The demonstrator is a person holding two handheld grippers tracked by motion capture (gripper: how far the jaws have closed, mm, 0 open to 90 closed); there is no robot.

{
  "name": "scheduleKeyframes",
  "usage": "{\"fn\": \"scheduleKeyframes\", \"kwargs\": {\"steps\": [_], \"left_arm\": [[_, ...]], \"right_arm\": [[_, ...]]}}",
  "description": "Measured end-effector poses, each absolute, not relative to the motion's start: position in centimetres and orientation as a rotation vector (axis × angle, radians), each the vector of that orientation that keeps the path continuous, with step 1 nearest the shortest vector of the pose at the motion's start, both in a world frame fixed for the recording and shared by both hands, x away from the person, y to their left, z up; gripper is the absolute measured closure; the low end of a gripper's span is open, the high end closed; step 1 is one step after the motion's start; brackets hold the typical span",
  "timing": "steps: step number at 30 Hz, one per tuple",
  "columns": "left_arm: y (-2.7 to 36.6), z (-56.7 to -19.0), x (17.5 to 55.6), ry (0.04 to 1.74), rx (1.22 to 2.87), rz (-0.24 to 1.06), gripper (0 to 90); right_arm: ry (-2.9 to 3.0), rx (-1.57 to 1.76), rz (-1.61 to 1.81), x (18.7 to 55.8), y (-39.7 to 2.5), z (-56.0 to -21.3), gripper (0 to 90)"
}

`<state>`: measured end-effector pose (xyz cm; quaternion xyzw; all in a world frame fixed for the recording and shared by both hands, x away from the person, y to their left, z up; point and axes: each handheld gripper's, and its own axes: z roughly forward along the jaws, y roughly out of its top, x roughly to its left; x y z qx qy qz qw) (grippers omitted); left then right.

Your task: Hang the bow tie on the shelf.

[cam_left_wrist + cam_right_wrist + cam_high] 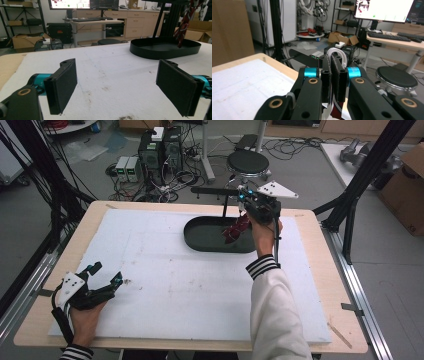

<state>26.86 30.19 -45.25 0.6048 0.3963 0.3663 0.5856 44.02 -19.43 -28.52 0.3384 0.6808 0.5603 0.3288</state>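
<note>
A black oval tray (200,242) lies at the back middle of the white foam mat (165,285). Above its right part hangs a dark red bag with a white cord handle (236,229), and my right gripper (247,200) is shut on that handle. In the right gripper view the white cord (337,53) loops out over the closed pads (338,75). The left gripper view shows the bag (184,23) dangling over the tray (165,47). My left gripper (106,274) rests open at the mat's front left, its pads (63,83) wide apart with nothing between them.
The mat covers a wooden table (320,285). Beyond the far edge stand a black stool (248,162), computer boxes (160,150) and tangled cables on the floor. Black frame posts (362,175) rise at the right. Small dirt specks (126,117) lie on the mat near the left gripper.
</note>
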Motion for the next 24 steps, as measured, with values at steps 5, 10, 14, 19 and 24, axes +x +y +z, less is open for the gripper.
{"fn": "scheduleKeyframes", "kwargs": {"steps": [5,10,14,19,24], "left_arm": [[30.2,-45.3,26.8,0.923,1.414,0.855,17.4],[30.2,-45.3,26.8,0.924,1.414,0.855,17.4],[30.2,-45.3,26.9,0.924,1.414,0.855,17.4],[30.2,-45.3,26.9,0.924,1.412,0.854,17.4],[30.2,-45.2,26.9,0.925,1.412,0.849,17.4]], "right_arm": [[1.763,0.918,1.444,45.3,-19.4,-28.9,86.8],[1.769,0.957,1.403,46.1,-19.6,-29.6,86.8],[1.770,0.956,1.404,46.4,-19.4,-29.9,86.8],[1.768,0.967,1.414,46.9,-18.9,-30.3,86.8],[1.776,0.970,1.416,47.4,-18.1,-30.4,86.7]]}}
